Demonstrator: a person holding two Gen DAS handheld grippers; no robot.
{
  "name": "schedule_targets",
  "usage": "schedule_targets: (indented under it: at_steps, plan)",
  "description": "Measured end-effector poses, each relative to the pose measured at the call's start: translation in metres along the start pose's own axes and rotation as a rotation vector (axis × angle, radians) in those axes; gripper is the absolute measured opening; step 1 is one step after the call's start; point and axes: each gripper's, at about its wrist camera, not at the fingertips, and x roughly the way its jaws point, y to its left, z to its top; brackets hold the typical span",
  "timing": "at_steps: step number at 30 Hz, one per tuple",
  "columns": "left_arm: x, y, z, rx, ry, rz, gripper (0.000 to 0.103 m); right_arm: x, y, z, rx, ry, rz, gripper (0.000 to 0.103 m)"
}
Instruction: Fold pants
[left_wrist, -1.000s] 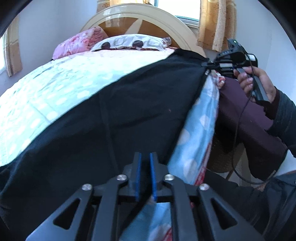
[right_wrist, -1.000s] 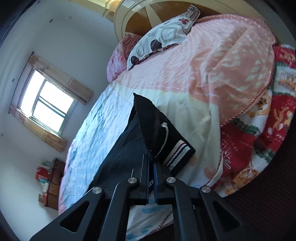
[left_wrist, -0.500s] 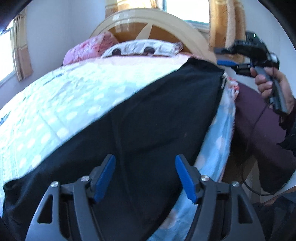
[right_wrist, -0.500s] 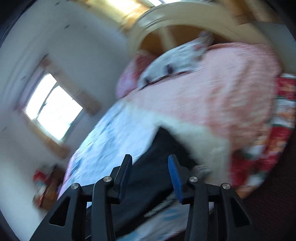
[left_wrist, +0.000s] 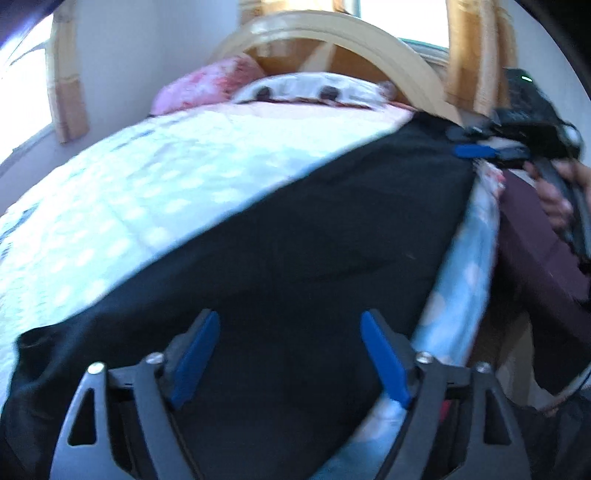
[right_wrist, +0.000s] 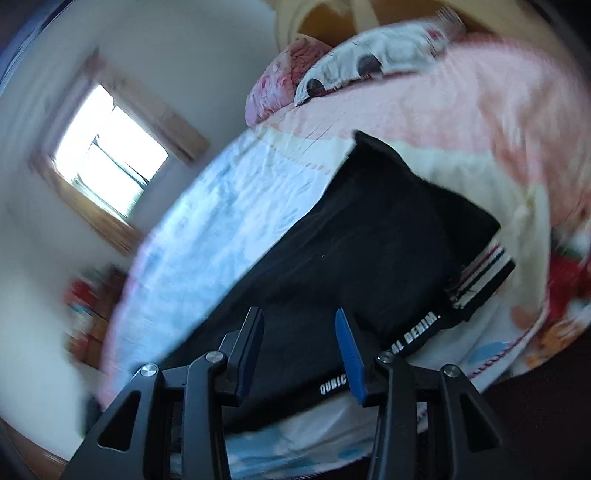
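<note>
my left tool (left_wrist: 286, 354) is opening wide, my right tool (right_wrist: 300, 347) stands half open, both empty above the black cotton pants (left_wrist: 295, 236) lying flat on the bed (left_wrist: 110, 206) for folding.

Both wrist views look down, somewhat blurred, sharing the pants (left_wrist: 295, 240) and headboard (left_wrist: 332, 40).

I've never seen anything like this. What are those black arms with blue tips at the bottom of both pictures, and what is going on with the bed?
Each picture comes from a camera on a hand-held tool. The left gripper is opening and the right gripper is open; neither holds anything. The right tool and the hand carrying it show at the left camera's edge. Black pants lie flat on the quilt, their striped waistband nearest the right tool. Pillows sit by the headboard.
</note>
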Motion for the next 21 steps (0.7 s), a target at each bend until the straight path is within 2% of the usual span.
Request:
schedule_targets:
  at_steps: [3,5,7,10,14,15,17,20,21]
  plan:
    - [-0.010,0.035,0.001,-0.045,0.002,0.096,0.088,0.011,0.044,-0.010,-0.155,0.032,0.011,0.043]
    - [-0.021,0.072,0.001,-0.088,0.000,0.190,0.088,0.028,0.076,-0.019,-0.253,0.080,0.056,0.043]
    - [-0.035,0.104,-0.002,-0.140,-0.011,0.251,0.088,0.047,0.102,-0.031,-0.329,0.133,0.085,0.043]
    - [-0.055,0.150,-0.012,-0.187,-0.018,0.335,0.088,0.065,0.118,-0.048,-0.371,0.183,0.092,0.043]
    - [-0.046,0.191,-0.022,-0.177,0.054,0.404,0.086,0.081,0.116,-0.060,-0.376,0.232,0.078,0.043]
    - [-0.044,0.194,-0.023,-0.173,0.064,0.409,0.082,0.085,0.116,-0.061,-0.372,0.236,0.068,0.043]
    - [-0.036,0.203,-0.023,-0.165,0.073,0.374,0.075,0.088,0.113,-0.065,-0.359,0.239,0.062,0.043]
    - [-0.021,0.206,-0.020,-0.161,0.114,0.274,0.046,0.090,0.111,-0.065,-0.352,0.234,0.061,0.043]
    - [-0.021,0.200,-0.023,-0.148,0.123,0.272,0.044,0.090,0.112,-0.066,-0.352,0.234,0.058,0.043]
